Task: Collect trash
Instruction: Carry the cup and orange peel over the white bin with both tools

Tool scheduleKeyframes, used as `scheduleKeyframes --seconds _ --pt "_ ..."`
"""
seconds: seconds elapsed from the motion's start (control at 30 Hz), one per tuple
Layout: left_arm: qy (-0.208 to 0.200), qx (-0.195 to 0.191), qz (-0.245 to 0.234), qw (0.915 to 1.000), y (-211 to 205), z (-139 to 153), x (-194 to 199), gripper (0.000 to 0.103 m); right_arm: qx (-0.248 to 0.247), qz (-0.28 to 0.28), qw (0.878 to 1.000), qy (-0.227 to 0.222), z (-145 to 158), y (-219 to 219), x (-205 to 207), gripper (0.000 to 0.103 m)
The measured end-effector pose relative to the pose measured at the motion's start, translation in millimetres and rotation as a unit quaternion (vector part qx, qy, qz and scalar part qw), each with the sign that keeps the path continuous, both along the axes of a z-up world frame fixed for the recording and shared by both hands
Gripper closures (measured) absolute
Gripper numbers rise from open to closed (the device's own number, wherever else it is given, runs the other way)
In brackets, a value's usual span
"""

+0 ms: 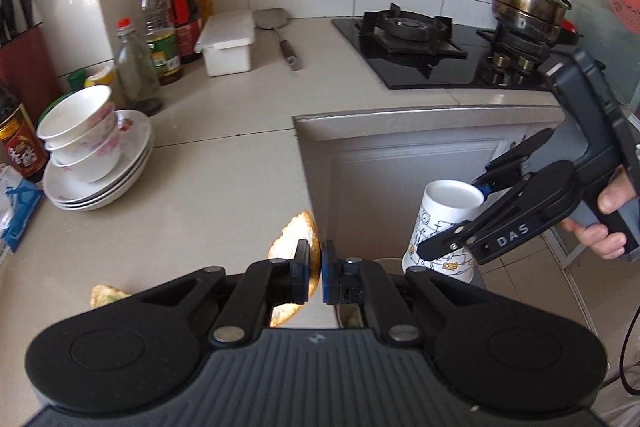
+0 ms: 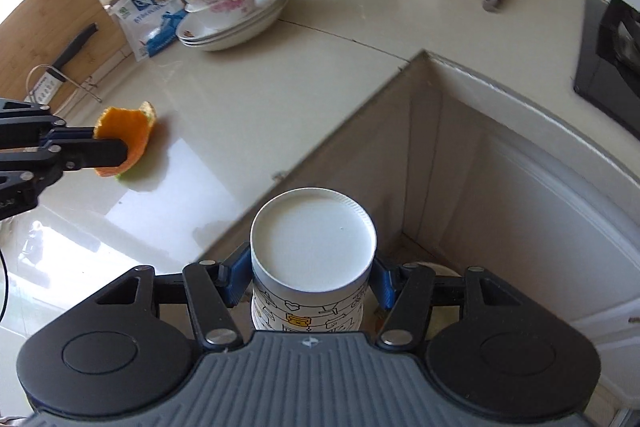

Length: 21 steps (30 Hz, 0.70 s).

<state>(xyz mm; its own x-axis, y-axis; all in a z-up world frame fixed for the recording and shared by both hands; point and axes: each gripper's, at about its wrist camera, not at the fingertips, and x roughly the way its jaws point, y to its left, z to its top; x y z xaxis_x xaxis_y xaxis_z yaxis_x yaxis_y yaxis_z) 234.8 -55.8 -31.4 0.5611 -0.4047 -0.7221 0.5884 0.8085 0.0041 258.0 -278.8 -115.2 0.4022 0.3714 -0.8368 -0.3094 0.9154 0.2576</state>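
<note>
A: Two grippers are in view. What does each hold?

B: The left gripper (image 1: pixel 316 269), at bottom centre of its own view, is clamped on an orange peel (image 1: pixel 298 239); the right wrist view shows that peel (image 2: pixel 128 131) at the left edge, held above the counter (image 2: pixel 280 87).

A: And the other?

B: The right gripper (image 2: pixel 310 277) grips a paper cup (image 2: pixel 314 247) by its sides, blue pads against the wall, the white base facing the camera. In the left wrist view the cup (image 1: pixel 444 223) sits at right centre, beyond the counter edge, in front of the cabinet (image 1: pixel 400 163).

A: Other scraps?

B: A second peel (image 1: pixel 106 295) lies on the counter at lower left. Stacked bowls (image 1: pixel 80 139) stand on plates at left.
</note>
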Motion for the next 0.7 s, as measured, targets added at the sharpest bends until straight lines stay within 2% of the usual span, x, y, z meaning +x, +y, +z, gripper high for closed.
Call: scheduleKeyframes --seconds 0.23,0.53,0.6,0.67,0.7 --pt "0.003 0.000 -0.035 0.9994 -51 -11 -1 0.100 -0.046 -0.040 0.996 0.060 -81 -36 4 0.038" --pt "0.020 0.005 -0.044 0.9988 -87 -28 9 0.100 -0.089 -0.019 0.986 0.137 -183 -28 26 0.038" --pt "0.026 0.011 -0.043 0.9987 -93 -33 12 0.100 -0.096 -0.017 0.984 0.150 -200 -25 30 0.032" --pt "0.031 0.016 -0.044 0.9984 -97 -37 15 0.100 -0.090 -0.016 0.983 0.157 -210 -28 33 0.015" --pt "0.032 0.017 -0.044 0.9983 -100 -39 16 0.100 -0.086 -0.017 0.984 0.158 -212 -30 33 0.013"
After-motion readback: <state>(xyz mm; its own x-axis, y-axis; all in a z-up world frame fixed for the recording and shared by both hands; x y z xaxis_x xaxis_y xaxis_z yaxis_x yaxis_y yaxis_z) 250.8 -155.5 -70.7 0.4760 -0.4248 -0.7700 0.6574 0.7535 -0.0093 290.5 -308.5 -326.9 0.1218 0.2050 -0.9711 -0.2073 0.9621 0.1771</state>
